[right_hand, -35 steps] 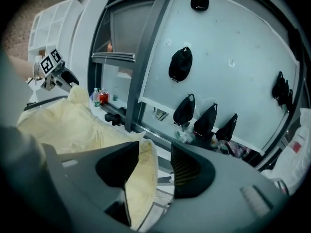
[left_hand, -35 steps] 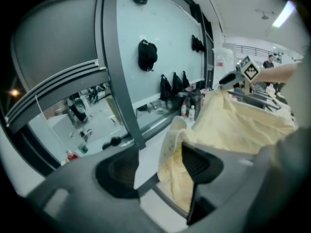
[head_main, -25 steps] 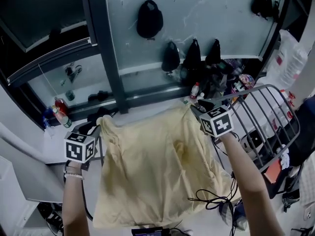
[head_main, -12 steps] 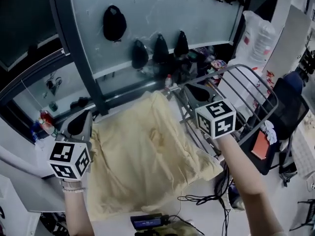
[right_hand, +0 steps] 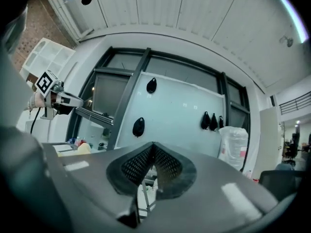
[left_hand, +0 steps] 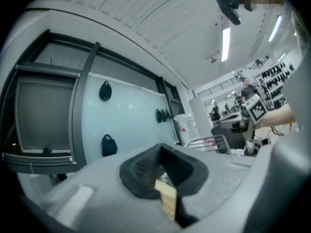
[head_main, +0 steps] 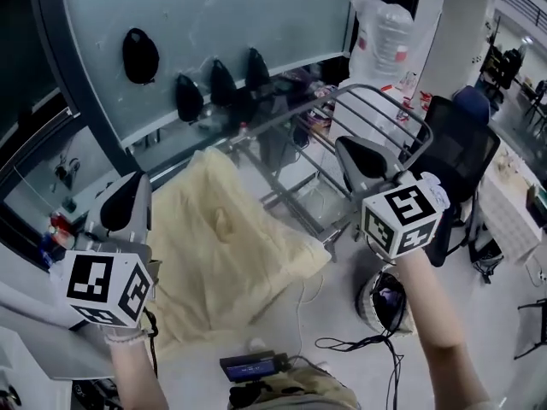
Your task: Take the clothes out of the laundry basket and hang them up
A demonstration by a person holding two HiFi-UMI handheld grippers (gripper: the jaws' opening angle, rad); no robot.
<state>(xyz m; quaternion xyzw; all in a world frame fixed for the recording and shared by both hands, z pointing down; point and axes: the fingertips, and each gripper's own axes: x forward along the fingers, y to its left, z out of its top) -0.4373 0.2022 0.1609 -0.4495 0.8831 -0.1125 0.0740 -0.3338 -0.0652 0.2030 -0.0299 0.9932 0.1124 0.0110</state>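
A pale yellow garment [head_main: 231,246] lies spread over the left part of a grey wire drying rack [head_main: 376,114]. My left gripper [head_main: 126,202] is held level just left of the garment, clear of it, with its jaws shut and nothing between them. In the left gripper view the shut left gripper [left_hand: 163,171] shows only a strip of yellow cloth [left_hand: 166,200] behind the gap under the pads. My right gripper [head_main: 355,156] hovers over the rack's right part, jaws shut and empty. The right gripper view shows the right gripper [right_hand: 154,166] with its pads closed together.
Dark pouches [head_main: 141,54] hang on the frosted glass panel behind the rack. A large plastic bag [head_main: 385,32] and a black office chair [head_main: 461,135] stand at the right. A round bin [head_main: 385,301] and a black cable [head_main: 342,344] lie on the floor below my right arm.
Both grippers have let go of the garment's top corners, pulled back and up, and now stand shut. The garment stays draped on the rack. The head view has swung right.
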